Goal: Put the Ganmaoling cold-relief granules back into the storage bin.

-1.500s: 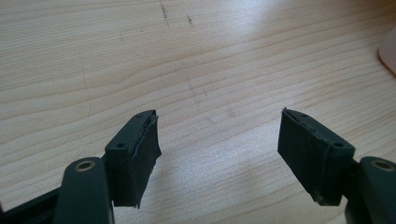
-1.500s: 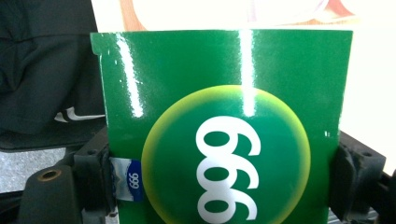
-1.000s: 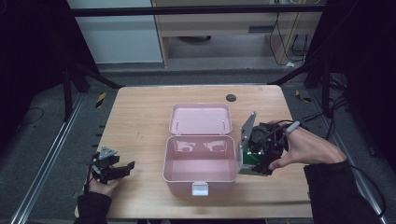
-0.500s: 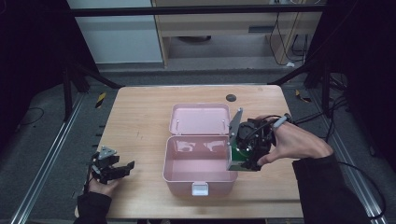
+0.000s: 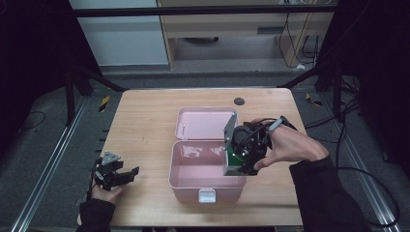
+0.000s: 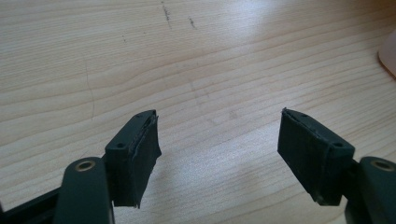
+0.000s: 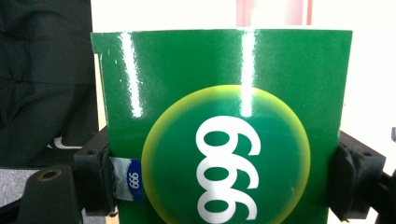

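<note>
Glossy green box (image 7: 224,116) pinched by right gripper (image 5: 240,166); left gripper (image 6: 219,154) spread.

My wooden table (image 5: 145,125) stands on a dark grey floor (image 5: 38,140), its pale grain scuffed with small marks. Beyond it I see a light cabinet (image 5: 121,34) and a wooden shelf unit (image 5: 232,29); cables (image 5: 300,43), perhaps, trail nearby.

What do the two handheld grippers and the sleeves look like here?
Both grippers are black. The left gripper carries a grey three-cornered plate on top; its jaws end in flat rectangular black pads with screw holes. The right gripper has a round black body and black cables. Both sleeves are black.
</note>
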Demonstrator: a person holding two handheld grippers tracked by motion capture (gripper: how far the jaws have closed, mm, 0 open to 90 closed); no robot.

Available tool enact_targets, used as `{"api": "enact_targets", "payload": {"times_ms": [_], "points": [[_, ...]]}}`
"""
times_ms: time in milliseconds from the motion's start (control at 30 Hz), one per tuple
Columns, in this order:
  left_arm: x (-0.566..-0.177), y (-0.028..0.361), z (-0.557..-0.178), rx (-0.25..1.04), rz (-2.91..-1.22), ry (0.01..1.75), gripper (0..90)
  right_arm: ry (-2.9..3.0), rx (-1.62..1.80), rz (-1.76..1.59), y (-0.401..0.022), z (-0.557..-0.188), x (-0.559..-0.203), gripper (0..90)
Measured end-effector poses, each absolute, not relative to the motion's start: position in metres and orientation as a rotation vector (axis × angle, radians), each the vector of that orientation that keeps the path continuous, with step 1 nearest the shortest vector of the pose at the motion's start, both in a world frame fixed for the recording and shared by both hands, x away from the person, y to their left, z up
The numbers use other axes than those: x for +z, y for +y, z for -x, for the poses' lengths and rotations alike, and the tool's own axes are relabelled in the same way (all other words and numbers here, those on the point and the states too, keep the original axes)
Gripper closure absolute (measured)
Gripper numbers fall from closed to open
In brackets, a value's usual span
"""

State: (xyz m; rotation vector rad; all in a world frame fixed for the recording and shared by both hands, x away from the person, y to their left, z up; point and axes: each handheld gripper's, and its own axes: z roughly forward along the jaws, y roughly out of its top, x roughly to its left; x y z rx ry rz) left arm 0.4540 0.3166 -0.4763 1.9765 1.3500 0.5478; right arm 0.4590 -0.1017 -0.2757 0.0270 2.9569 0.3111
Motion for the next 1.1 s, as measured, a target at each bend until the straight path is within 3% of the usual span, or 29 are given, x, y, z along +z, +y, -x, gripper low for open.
{"api": "enact_targets", "payload": {"times_ms": [1100], "points": [[-0.475,0.317,-0.453,0.553,-1.974,1.350,28.3,2.984,0.258,0.010,-0.063,-0.464,-0.315,16.5]]}}
